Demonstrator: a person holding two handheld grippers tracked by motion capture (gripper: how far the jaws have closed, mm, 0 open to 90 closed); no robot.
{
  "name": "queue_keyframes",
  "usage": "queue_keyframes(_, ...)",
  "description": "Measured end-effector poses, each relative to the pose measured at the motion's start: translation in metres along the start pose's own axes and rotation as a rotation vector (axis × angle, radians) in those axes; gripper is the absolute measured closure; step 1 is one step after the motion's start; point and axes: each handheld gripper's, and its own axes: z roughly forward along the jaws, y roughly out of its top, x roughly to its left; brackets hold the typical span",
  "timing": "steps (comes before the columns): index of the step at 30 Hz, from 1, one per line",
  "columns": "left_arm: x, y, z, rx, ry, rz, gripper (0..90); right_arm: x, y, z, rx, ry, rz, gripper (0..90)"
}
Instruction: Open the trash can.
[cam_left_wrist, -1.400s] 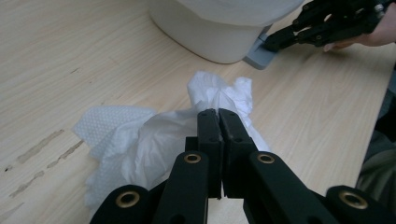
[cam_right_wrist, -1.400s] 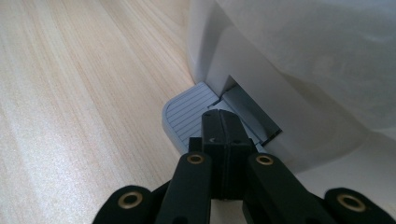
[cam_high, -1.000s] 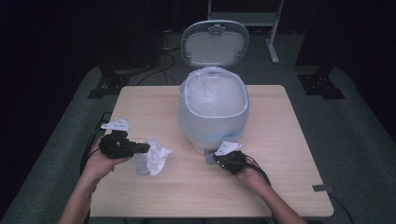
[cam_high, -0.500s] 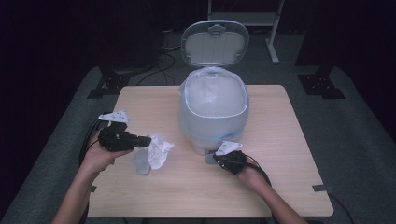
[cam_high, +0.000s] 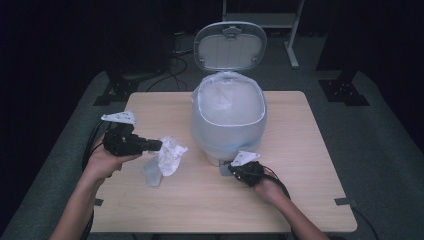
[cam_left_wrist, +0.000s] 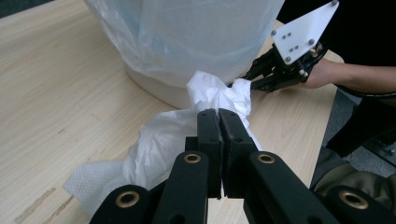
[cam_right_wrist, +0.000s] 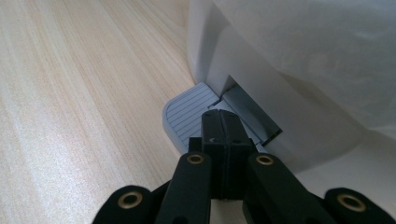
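Lower right of the high view: right gripper (cam_high: 239, 169) clenched on nothing, pressed on the grey pedal (cam_right_wrist: 187, 116) at the bin's foot. Left of centre: left gripper (cam_high: 159, 145) clamped on the crumpled paper towel (cam_high: 169, 154), raised off the table (cam_high: 300, 200), beside the bin. Centre: lined trash bin (cam_high: 227, 125); beyond, lid (cam_high: 230, 46) stood open. Judged done: grasp, lid opening. Left: carry over the rim, release inside.
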Motion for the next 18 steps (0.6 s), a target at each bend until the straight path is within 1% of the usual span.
queue_keyframes(10, -0.002, 0.013, -0.003, -0.009, -0.011, 0.001, 88.7, 0.000, 0.000, 0.000, -0.008, 0.006, 0.010, 89.6)
queue_keyframes(15, -0.005, 0.022, -0.006, -0.005, -0.011, 0.015, 88.7, 0.000, 0.000, 0.000, -0.009, 0.009, 0.011, 89.6)
queue_keyframes(18, -0.007, 0.026, -0.008, -0.012, -0.009, 0.019, 88.6, 0.000, 0.000, 0.000, -0.008, 0.009, 0.010, 89.6)
